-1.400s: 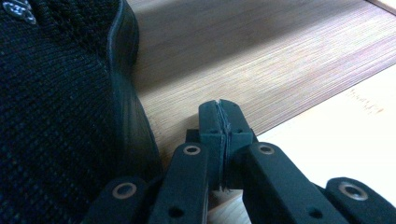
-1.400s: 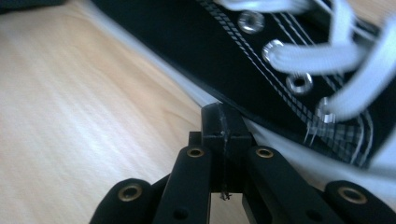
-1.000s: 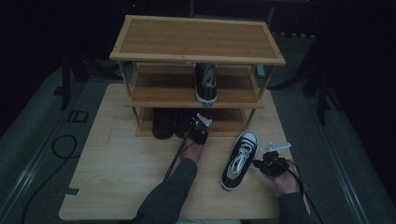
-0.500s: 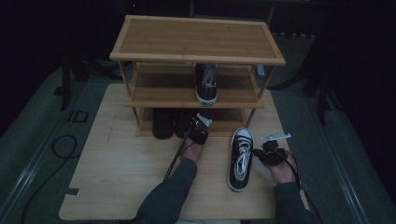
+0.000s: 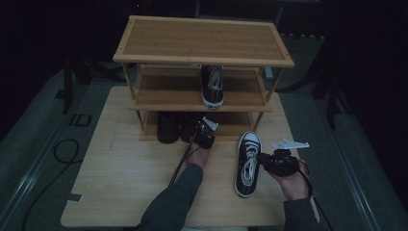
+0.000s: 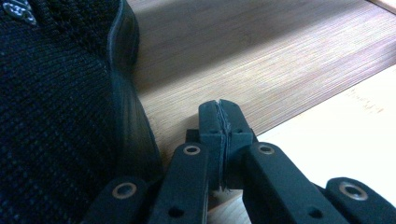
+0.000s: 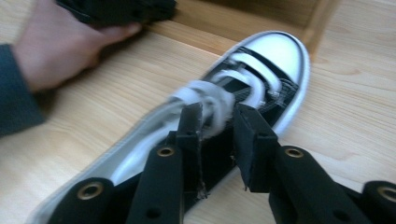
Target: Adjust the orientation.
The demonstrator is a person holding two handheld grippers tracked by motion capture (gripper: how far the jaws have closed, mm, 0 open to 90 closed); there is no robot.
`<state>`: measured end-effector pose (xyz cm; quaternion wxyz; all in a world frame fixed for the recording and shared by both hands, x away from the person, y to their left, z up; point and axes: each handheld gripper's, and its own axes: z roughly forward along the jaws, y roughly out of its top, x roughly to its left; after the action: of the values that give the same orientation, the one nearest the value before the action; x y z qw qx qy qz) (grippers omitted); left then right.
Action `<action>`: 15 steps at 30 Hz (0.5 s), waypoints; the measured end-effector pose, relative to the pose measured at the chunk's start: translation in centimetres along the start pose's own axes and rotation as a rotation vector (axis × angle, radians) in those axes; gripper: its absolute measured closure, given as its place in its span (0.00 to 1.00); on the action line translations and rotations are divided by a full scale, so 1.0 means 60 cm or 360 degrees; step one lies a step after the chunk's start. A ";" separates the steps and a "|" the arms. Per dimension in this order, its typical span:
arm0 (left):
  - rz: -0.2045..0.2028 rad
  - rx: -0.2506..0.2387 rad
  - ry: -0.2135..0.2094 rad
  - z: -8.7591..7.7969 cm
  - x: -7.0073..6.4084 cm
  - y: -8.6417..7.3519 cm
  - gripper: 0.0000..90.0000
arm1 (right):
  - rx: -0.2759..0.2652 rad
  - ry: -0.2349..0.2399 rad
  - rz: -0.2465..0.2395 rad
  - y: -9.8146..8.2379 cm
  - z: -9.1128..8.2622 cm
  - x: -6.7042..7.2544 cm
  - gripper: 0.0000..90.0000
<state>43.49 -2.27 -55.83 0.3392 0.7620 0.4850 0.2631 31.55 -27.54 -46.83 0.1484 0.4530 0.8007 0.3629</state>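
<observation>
A wooden shoe rack [image 5: 202,60] stands on the table [image 5: 115,192]. Your sneaker [image 5: 248,163] lies before it, toe toward the rack. Your right gripper [image 7: 217,123], jaws just parted, straddles its laces; they could snag. Your left gripper [image 6: 219,128] rests closed, empty.

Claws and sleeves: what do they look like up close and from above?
Both are black two-jaw claws, left claw and right claw, with flat arms carrying brass-ringed rivet holes. From above, a pale grey three-cornered plate tops the right one and thin black cables trail back. The person wears dark grey-blue long sleeves.
</observation>
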 end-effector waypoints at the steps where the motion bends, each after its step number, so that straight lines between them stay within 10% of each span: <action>1: 0.0001 0.0000 0.0000 0.000 0.000 0.000 0.99 | -0.0006 0.0016 0.0003 0.001 0.000 0.005 0.78; 15: -0.0002 -0.0002 0.0000 0.000 0.000 0.000 0.99 | 0.0155 -0.0025 -0.0003 -0.008 0.011 0.013 0.98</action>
<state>43.50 -2.28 -55.84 0.3398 0.7614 0.4853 0.2632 31.19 -26.77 -47.55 0.1328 0.4618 0.8166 0.3198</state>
